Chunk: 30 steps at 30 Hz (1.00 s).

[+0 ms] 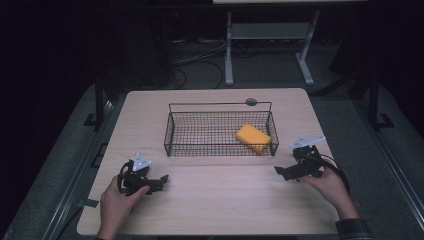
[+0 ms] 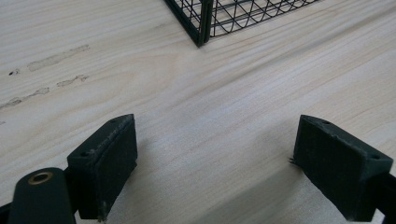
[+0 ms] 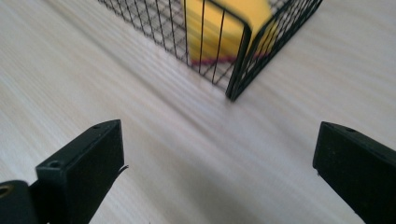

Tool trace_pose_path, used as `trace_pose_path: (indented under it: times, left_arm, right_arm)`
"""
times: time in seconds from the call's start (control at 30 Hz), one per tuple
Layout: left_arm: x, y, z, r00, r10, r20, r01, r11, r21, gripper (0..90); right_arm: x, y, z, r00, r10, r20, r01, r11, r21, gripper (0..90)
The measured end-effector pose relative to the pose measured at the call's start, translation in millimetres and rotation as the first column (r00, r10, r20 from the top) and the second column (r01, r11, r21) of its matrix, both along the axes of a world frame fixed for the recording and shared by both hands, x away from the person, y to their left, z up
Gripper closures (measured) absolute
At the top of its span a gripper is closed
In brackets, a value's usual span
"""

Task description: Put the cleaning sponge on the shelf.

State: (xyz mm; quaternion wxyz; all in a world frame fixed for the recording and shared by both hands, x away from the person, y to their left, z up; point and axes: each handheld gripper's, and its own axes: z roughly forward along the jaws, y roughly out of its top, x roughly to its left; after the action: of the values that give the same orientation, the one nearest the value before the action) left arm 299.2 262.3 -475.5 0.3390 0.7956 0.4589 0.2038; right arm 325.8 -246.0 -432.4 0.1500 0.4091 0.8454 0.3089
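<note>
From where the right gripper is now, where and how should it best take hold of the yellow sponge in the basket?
Probably from above, closing on the two long side faces of the yellow sponge. It lies in the right end of the wire basket, close to the walls, so the mesh blocks any sideways approach. The right gripper is open and nearest that corner.

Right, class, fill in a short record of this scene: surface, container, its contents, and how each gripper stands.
surface: pale wooden table
container: black wire basket, mid-table
contents: yellow sponge, at the basket's right end
left gripper: open, holding nothing, near the table's front left
right gripper: open, holding nothing, off the basket's right front corner
</note>
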Motion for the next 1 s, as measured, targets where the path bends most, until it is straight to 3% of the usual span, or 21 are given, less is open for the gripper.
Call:
trace_pose_path:
  times: [0.23, 0.57, 0.7, 1.0]
  left_arm:
    - [0.0, 0.0, 0.0, 1.0, 0.0, 0.0, 0.0, 1.0, 0.0, 12.8]
    - [0.0, 0.1, 0.1, 1.0, 0.0, 0.001, 0.0, 1.0, 0.002, 12.7]
    - [0.0, 0.0, 0.1, 1.0, 0.0, 0.001, 0.0, 1.0, 0.002, 12.7]
    - [0.0, 0.0, 0.0, 1.0, 0.0, 0.001, 0.0, 1.0, 0.002, 12.8]
  right_arm:
    - [-19.3, -10.3, -18.7, 0.9997, -0.022, 0.002, 0.022, 0.999, 0.03, 1.7]
    - [-38.5, -23.2, -40.4, 0.9983, -0.059, 0.005, 0.059, 0.998, 0.02, 1.8]
    - [-41.7, -25.9, -44.1, 0.9975, -0.071, 0.009, 0.071, 0.997, 0.017, 1.8]
    - [-46.2, -28.9, -49.5, 0.9971, -0.07, 0.03, 0.068, 0.996, 0.062, 1.7]
